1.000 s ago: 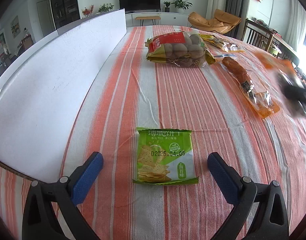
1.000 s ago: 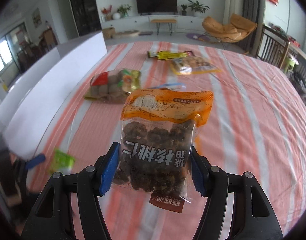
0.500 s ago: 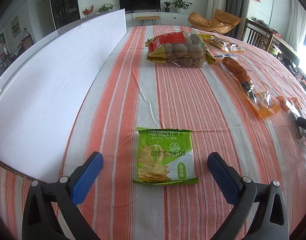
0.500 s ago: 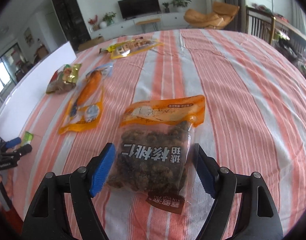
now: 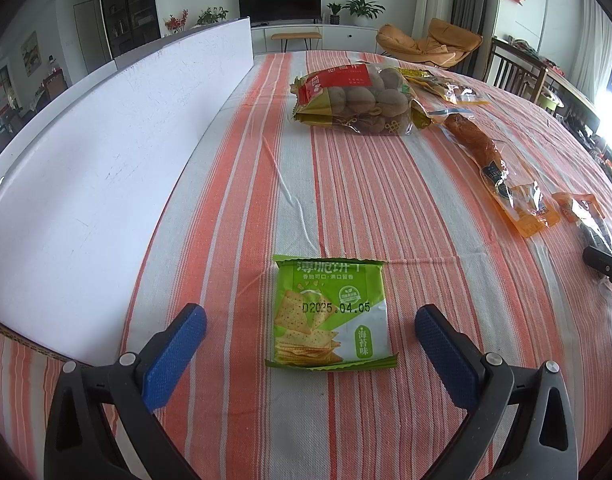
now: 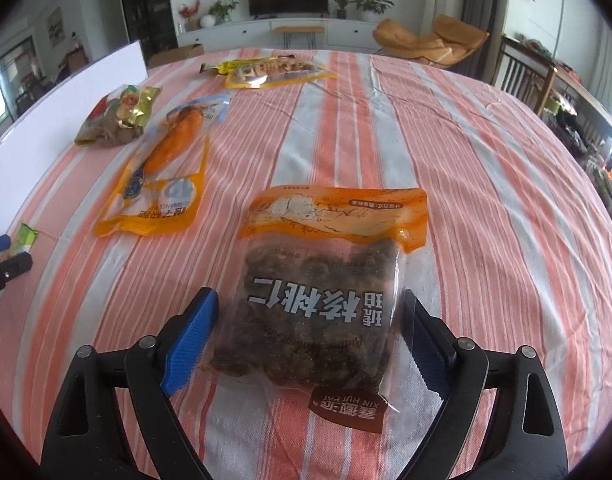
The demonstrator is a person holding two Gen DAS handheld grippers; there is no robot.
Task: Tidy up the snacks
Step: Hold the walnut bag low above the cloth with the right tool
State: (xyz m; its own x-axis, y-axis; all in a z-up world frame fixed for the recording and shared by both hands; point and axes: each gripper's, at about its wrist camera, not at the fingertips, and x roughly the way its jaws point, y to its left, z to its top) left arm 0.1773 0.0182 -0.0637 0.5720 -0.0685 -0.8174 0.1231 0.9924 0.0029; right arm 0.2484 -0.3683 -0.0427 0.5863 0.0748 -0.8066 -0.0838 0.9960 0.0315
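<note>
A green cracker packet (image 5: 332, 314) lies flat on the striped tablecloth (image 5: 386, 200) between the wide-open fingers of my left gripper (image 5: 311, 334), untouched. In the right wrist view an orange-topped bag of dark walnut snacks (image 6: 326, 288) lies on the cloth between the fingers of my right gripper (image 6: 311, 322), which stand apart from its sides with small gaps. The bag's edge (image 5: 586, 216) and the right gripper (image 5: 606, 266) show at the far right of the left wrist view.
A white board (image 5: 106, 152) stands along the table's left side. A bag of brown round snacks (image 5: 354, 98), a long orange sausage pack (image 5: 502, 176) and a yellow packet (image 6: 274, 72) lie farther back. Chairs stand beyond the far right edge.
My right gripper carried the walnut bag down to the cloth at the right, then its fingers opened off it. My left gripper and the green packet have not moved.
</note>
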